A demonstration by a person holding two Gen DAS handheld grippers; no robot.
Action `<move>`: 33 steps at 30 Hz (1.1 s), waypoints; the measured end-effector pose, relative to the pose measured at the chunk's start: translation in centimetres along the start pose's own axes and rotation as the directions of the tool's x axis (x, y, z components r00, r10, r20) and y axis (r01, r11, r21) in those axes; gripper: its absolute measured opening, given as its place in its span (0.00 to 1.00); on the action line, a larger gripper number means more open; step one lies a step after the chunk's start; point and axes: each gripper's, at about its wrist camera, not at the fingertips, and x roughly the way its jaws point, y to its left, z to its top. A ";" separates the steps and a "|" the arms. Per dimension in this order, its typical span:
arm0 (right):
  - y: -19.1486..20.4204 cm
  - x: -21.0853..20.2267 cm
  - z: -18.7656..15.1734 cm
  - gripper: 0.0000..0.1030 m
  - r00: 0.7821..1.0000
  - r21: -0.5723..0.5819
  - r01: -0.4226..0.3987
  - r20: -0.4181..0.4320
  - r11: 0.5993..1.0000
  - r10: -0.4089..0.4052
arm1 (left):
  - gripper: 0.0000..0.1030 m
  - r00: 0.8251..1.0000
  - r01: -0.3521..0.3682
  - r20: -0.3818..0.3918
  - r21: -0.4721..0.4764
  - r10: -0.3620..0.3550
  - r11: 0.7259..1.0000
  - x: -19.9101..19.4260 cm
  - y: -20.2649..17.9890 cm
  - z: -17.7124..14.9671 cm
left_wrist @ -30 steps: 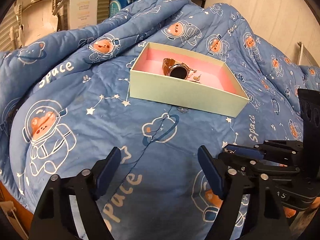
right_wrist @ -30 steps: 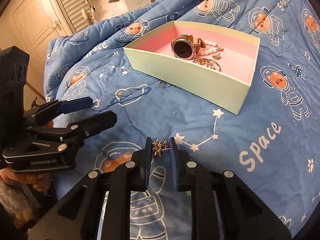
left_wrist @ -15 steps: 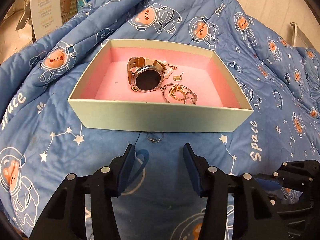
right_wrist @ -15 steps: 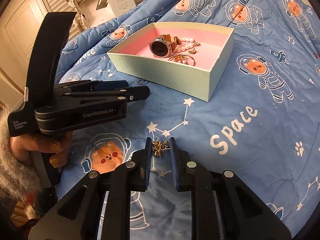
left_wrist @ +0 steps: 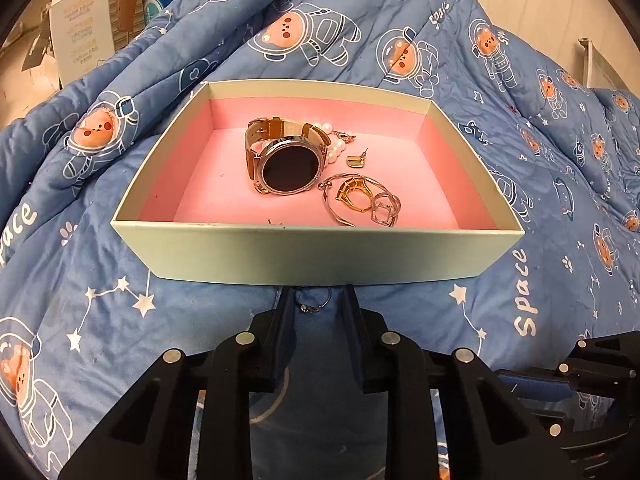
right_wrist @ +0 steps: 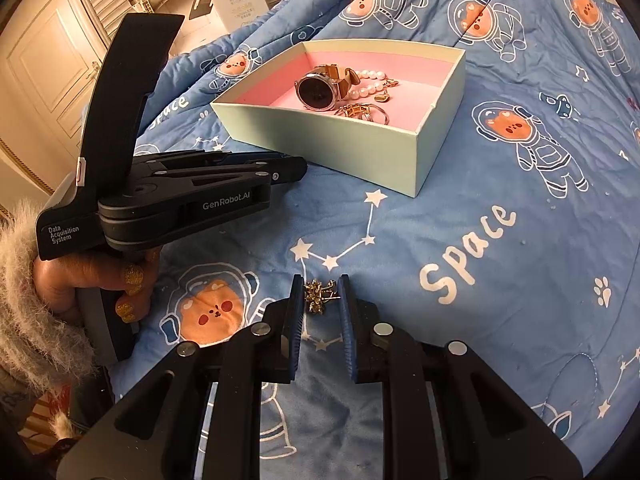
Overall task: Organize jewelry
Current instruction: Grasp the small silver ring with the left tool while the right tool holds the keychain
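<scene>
Blue quilt (left_wrist: 192, 320): thin ring (left_wrist: 316, 301) between closing left gripper (left_wrist: 316, 300), gold earring (right_wrist: 318, 298) clamped in right gripper (right_wrist: 320, 300).

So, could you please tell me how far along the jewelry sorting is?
Done: watch, pearls and bangles lie in the box. In hand: right gripper holds a gold earring; left gripper has just been closing around a thin ring on the quilt. Left: boxing both.
</scene>
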 end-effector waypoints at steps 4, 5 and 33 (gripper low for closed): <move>0.1 0.0 0.0 0.17 1.000 0.000 0.000 -0.001 1.000 0.000 | 0.18 1.000 0.013 0.011 -0.008 -0.013 1.000 -0.2 0.2 -0.2; 0.1 0.0 0.0 0.17 1.000 0.000 0.001 -0.001 1.000 -0.001 | 0.18 1.000 0.015 0.013 -0.010 -0.014 1.000 -0.2 0.2 -0.3; 1.9 -1.8 0.8 0.17 0.997 -0.026 -0.065 0.032 0.998 0.066 | 0.18 0.994 0.074 0.096 -0.141 -0.061 0.987 -7.4 1.3 -5.3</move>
